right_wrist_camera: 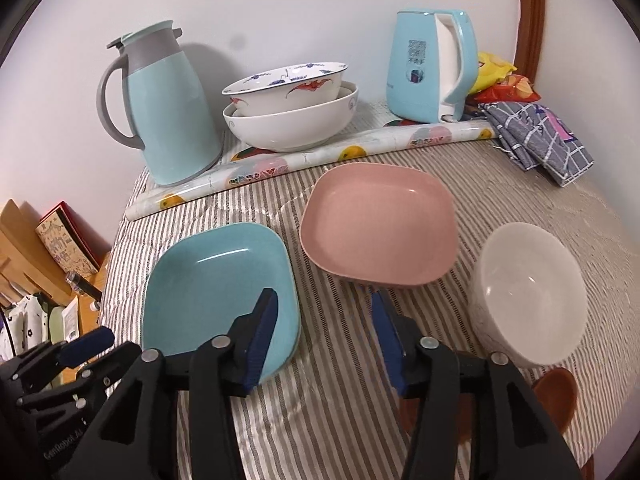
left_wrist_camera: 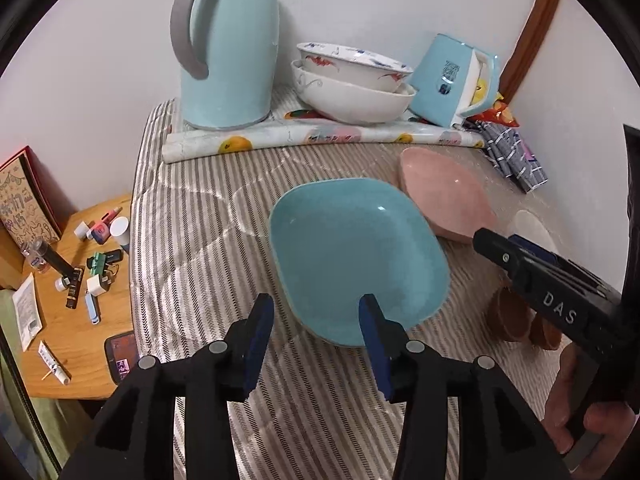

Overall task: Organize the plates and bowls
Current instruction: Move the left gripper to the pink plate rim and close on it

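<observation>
**Plates and bowl laid out on the striped desk**

Blue plate (right_wrist_camera: 218, 292) lies flat on the striped desk (right_wrist_camera: 340, 400), the pink plate (right_wrist_camera: 380, 224) just beside it, a white bowl (right_wrist_camera: 528, 292) further right; left tongs (left_wrist_camera: 316, 328) gape open at the blue plate's near rim, gripping nothing; right tongs (right_wrist_camera: 324, 332) hang open between the plates; stacked painted bowls (right_wrist_camera: 292, 108), a thermos jug (right_wrist_camera: 168, 108) and a kettle (right_wrist_camera: 432, 64) stand behind.

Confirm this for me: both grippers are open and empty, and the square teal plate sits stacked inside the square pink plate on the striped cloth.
Not stacked. The right wrist view shows the square teal plate lying beside the square pink plate, each directly on the striped cloth. The left gripper and right gripper are indeed open and empty.
</observation>
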### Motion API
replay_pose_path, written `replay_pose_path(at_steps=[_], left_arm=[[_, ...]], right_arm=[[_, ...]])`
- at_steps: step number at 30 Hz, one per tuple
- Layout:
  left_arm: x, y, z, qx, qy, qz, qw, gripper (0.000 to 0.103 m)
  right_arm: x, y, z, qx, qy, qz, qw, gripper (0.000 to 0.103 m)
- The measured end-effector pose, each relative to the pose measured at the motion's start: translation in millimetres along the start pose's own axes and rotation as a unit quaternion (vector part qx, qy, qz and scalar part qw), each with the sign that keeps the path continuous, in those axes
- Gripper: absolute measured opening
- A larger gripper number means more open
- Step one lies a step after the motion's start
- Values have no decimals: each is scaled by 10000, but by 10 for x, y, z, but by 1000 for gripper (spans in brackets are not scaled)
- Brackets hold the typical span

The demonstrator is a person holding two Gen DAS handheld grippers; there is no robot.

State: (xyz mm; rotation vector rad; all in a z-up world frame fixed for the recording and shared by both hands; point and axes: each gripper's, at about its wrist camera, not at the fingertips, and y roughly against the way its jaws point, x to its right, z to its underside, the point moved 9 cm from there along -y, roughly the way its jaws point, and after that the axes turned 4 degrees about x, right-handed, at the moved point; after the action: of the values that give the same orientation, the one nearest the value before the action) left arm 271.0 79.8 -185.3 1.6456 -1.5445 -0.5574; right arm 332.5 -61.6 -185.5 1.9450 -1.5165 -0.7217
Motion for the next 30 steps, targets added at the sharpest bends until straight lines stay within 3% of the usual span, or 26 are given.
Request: replay_pose_path(at_steps=[4,12,14,20,24,30], left_arm=[[103,47,-41,51,-63,88,9999,42],[356,131,-202,243,-133,255,9993,42],[410,146,-234,300,-158,261,9991,42],[542,138,-329,442,-337,159,9983,43],[614,185,-448,721,-316,303,9964,43],[707,128,-553,591,-463,314,9967,43]], right_arm=[[139,170,-32,155,-58,143,9998,59],[442,422,-91,340,-147,514,9980,60],[516,425,-81,289,-197,576,9977,67],[633,410,-64,104,-309,604,9976,67],[664,445,-124,167,-224,651,9975,67],[698,447,-213,184,-256,589,9978,67]])
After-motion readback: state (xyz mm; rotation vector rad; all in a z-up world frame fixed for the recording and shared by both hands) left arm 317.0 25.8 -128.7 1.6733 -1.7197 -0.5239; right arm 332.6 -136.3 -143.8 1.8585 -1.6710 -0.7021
